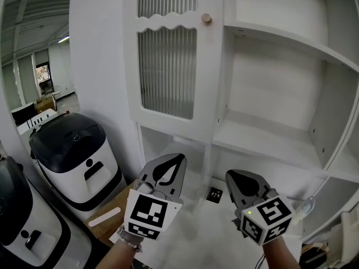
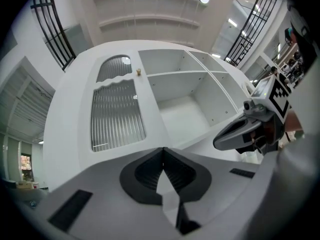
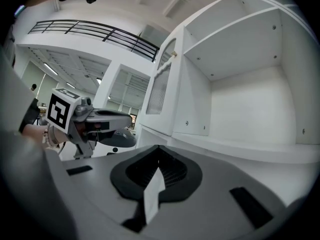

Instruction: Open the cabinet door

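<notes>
Door: cabinet door (image 1: 168,72) with the ribbed glass looks shut to me. It's on the left half of the unit, with open shelves (image 1: 269,144) to its right.
Knob: small round knob (image 1: 206,18) on the door's right edge, well above both grippers.
Left tongs: left gripper (image 1: 178,160) pinched fully together, nothing in it, sitting low under the door.
Right tongs: right gripper (image 1: 231,178) closed tight too, empty, below the open shelf.
Risk one: if I reach the knob with the jaws closed like this, I'll just bump it, so I'd spread them first.
Risk two: the knob's tiny and round, so I reckon a shallow pinch slides off mid-pull.
Risk three: hinges are probably on the left, so the door swings toward me and could hit a gripper parked in its arc.
</notes>
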`<state>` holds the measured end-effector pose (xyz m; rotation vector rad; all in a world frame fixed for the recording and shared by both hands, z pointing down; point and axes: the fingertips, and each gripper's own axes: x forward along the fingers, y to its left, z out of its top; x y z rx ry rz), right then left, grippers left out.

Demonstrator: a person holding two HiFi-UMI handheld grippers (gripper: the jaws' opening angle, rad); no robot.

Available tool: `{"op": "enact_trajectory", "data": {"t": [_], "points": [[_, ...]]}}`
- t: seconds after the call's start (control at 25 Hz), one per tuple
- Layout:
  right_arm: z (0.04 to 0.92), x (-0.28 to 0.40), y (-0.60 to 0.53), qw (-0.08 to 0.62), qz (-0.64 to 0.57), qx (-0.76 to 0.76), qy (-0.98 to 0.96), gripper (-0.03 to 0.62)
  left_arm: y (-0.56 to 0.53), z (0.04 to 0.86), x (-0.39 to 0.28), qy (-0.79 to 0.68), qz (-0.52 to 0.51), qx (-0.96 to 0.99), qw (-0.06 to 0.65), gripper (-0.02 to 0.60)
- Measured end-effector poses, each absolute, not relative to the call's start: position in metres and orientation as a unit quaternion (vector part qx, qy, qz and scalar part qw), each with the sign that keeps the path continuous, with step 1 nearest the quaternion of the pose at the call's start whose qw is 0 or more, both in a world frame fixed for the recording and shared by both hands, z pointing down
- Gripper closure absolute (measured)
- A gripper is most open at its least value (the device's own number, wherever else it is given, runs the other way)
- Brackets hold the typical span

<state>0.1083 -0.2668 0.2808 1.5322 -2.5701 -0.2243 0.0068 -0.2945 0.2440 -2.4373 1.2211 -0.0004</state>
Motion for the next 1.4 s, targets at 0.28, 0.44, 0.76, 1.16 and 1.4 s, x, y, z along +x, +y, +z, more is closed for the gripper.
{"op": "enact_trajectory", "data": {"t": [0.28, 0.44, 0.76, 1.16, 1.4], "points": [[0.273, 0.107, -0.266, 0.081, -0.072, 0.506, -0.855, 0.592, -0.302, 0.205, 0.011, 0.440, 0.025, -0.867, 0.233, 0.583], [0.270, 0.103, -0.263, 0.090, -0.067, 0.501, -0.858, 0.592, -0.306, 0.187, 0.017, 0.437, 0.040, -0.866, 0.242, 0.583], [0.252, 0.101, -0.261, 0.078, -0.079, 0.497, -0.861, 0.592, -0.311, 0.152, 0.035, 0.424, 0.050, -0.860, 0.278, 0.583], [0.239, 0.098, -0.250, 0.098, -0.077, 0.493, -0.861, 0.592, -0.317, 0.096, 0.038, 0.428, 0.077, -0.846, 0.308, 0.583], [0.236, 0.098, -0.245, 0.091, -0.078, 0.488, -0.864, 0.592, -0.323, 0.066, 0.036, 0.426, 0.105, -0.846, 0.303, 0.583]]}}
